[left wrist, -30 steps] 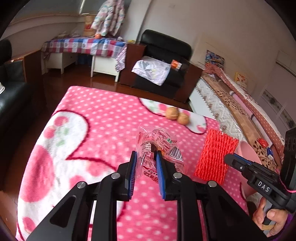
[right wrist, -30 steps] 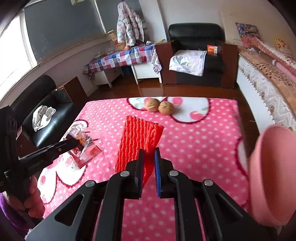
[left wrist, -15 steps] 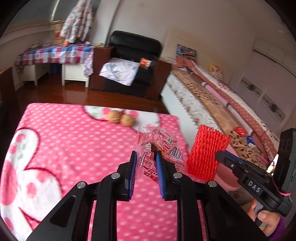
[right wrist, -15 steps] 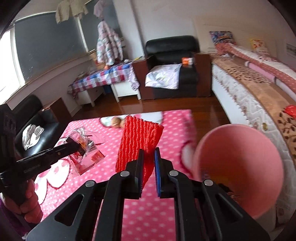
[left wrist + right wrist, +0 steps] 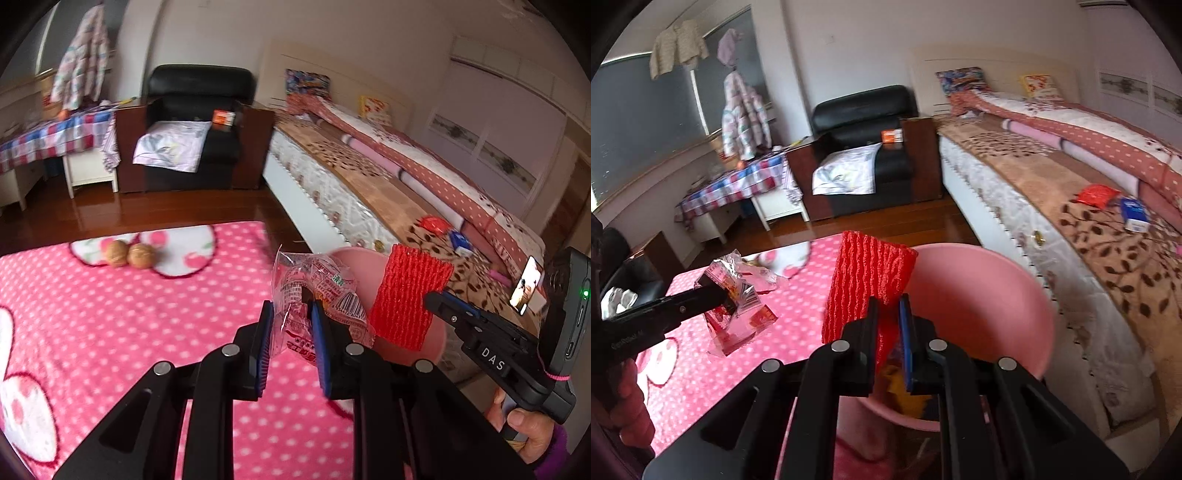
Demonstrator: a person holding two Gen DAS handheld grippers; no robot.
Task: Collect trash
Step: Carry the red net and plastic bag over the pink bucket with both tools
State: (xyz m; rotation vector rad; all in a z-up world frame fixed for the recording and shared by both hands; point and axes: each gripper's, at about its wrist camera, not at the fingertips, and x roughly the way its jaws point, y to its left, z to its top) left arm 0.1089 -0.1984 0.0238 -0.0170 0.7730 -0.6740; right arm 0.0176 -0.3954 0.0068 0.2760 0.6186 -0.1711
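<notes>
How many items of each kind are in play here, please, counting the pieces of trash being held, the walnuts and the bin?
Held trash: 2, the clear plastic wrapper in the left gripper and the red foam net in the right gripper
Walnuts on the pink blanket: 2
Pink bin: 1
Total: 5

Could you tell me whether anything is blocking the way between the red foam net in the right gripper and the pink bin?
Nothing visible does. The red foam net, clamped in the right gripper, hangs at the pink bin's open rim, and the bin's mouth is uncovered.
</notes>
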